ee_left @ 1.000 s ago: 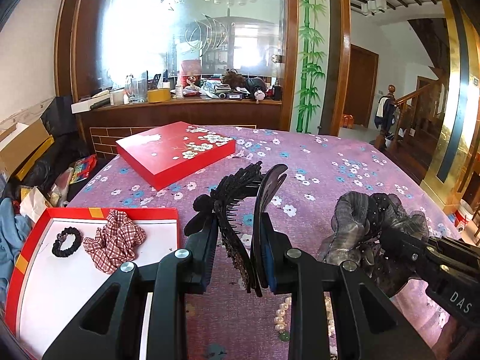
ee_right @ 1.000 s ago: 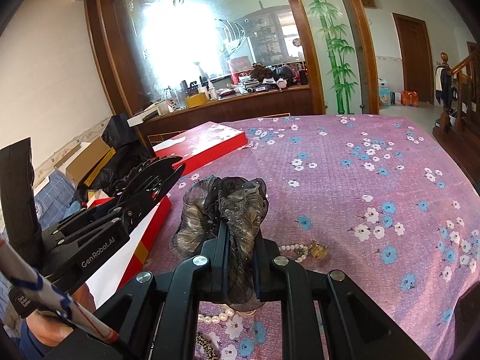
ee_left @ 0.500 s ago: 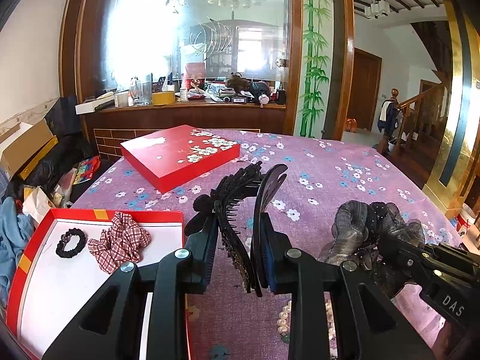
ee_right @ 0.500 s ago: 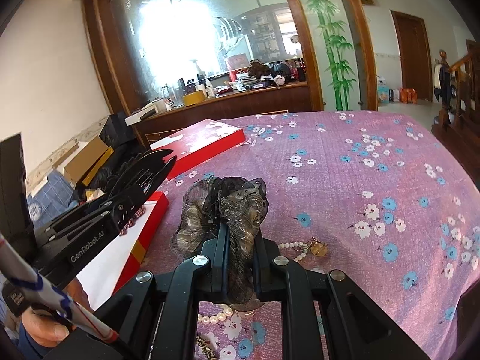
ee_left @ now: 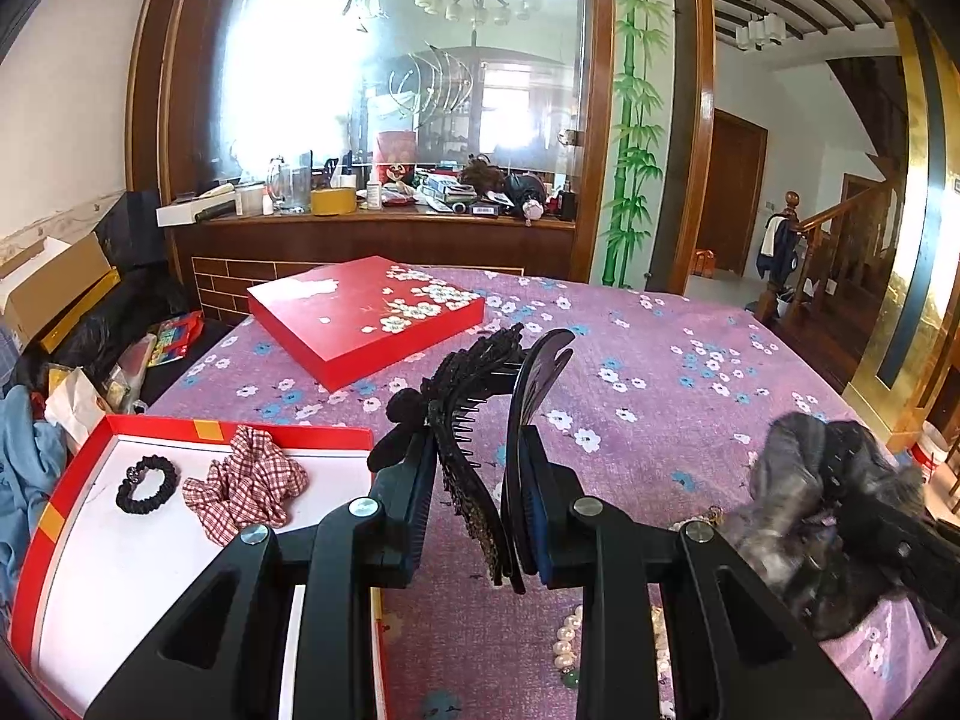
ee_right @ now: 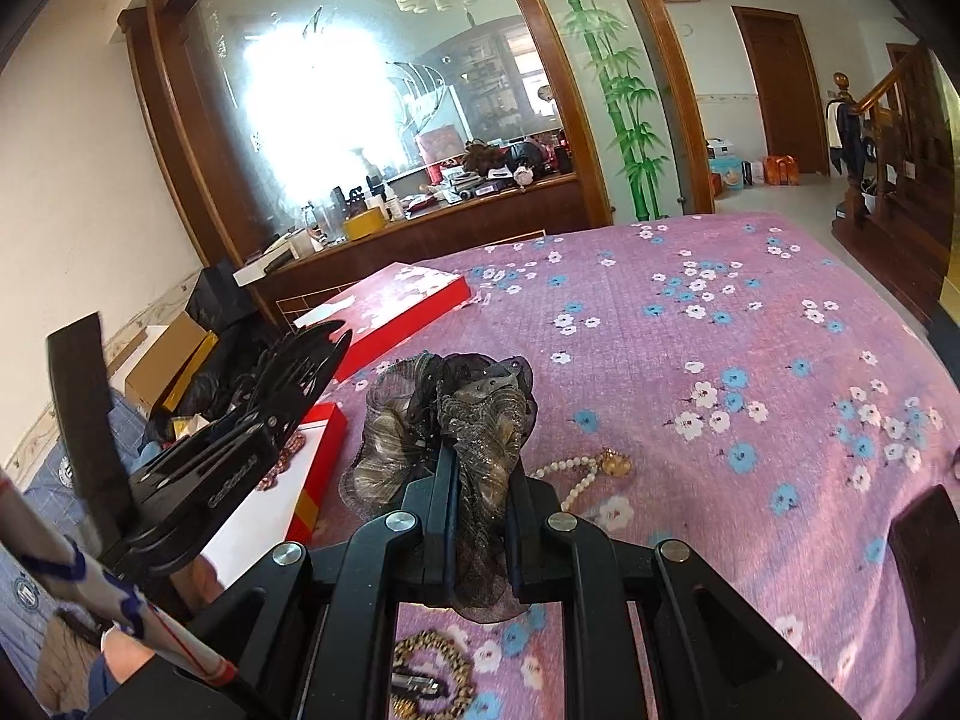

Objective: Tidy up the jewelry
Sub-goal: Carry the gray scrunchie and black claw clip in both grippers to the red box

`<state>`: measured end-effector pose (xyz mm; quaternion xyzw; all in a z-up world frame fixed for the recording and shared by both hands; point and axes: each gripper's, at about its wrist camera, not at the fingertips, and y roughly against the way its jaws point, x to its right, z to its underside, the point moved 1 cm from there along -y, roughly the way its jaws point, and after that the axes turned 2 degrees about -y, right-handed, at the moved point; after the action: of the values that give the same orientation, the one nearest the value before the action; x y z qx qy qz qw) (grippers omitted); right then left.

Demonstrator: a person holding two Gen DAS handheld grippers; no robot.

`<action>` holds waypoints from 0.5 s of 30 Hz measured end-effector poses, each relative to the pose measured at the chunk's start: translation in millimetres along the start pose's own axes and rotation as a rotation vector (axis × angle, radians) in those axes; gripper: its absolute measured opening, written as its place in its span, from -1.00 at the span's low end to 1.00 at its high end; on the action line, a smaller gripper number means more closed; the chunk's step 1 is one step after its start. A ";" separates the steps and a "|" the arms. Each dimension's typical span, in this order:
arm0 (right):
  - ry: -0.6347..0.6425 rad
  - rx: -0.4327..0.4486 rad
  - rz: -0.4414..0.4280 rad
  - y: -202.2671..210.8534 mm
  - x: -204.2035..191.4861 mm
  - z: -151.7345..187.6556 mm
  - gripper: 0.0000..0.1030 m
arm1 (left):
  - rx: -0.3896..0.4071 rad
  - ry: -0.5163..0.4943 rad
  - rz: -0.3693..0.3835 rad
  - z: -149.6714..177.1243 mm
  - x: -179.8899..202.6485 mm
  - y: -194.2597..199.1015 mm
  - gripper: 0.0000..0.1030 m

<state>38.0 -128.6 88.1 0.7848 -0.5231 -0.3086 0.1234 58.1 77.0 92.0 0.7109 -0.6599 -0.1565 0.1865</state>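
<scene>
My left gripper (ee_left: 477,468) is shut on a black toothed hair clip (ee_left: 480,396), held above the purple flowered tablecloth just right of an open red tray (ee_left: 72,480). In the tray's white bottom lie a black scrunchie (ee_left: 147,483) and a red checked scrunchie (ee_left: 246,483). My right gripper (ee_right: 480,480) is shut on a grey-brown gauze hair bow (ee_right: 474,414), lifted off the cloth; the same hair bow (ee_left: 822,480) shows at the right of the left wrist view. A pearl necklace (ee_right: 576,474) with a gold pendant lies on the cloth to the right of the bow.
The red flowered box lid (ee_left: 366,315) lies farther back on the table. A brown bead bracelet (ee_right: 432,666) lies under my right gripper, and loose pearls (ee_left: 567,636) sit near the front edge. A cluttered wooden counter (ee_left: 372,222) stands behind the table.
My right gripper has lifted the gauze bow and shifted, rolling a little. The left gripper with the black clip has stayed about where it was.
</scene>
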 end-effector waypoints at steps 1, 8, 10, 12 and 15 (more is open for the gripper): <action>0.003 0.003 0.002 2.7 -1.5 0.1 -0.75 | -0.001 0.002 0.001 -0.7 -1.1 1.3 -0.50; 0.029 0.017 -0.012 21.4 -16.4 0.2 -0.75 | 0.005 0.061 0.032 -6.6 -27.7 38.0 -0.50; 0.034 0.011 -0.027 21.0 -23.5 1.3 -0.74 | 0.007 0.065 0.023 -5.0 -41.8 49.8 -0.49; 0.038 -0.004 -0.054 17.5 -32.3 3.0 -0.74 | -0.005 0.071 0.001 -2.1 -57.7 57.8 -0.49; 0.057 -0.037 -0.107 8.6 -52.1 7.9 -0.74 | -0.038 0.100 -0.055 3.4 -90.7 64.5 -0.49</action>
<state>13.1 -84.4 104.9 0.8177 -0.4709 -0.3018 0.1362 -7.5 163.3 117.3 0.7320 -0.6267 -0.1387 0.2283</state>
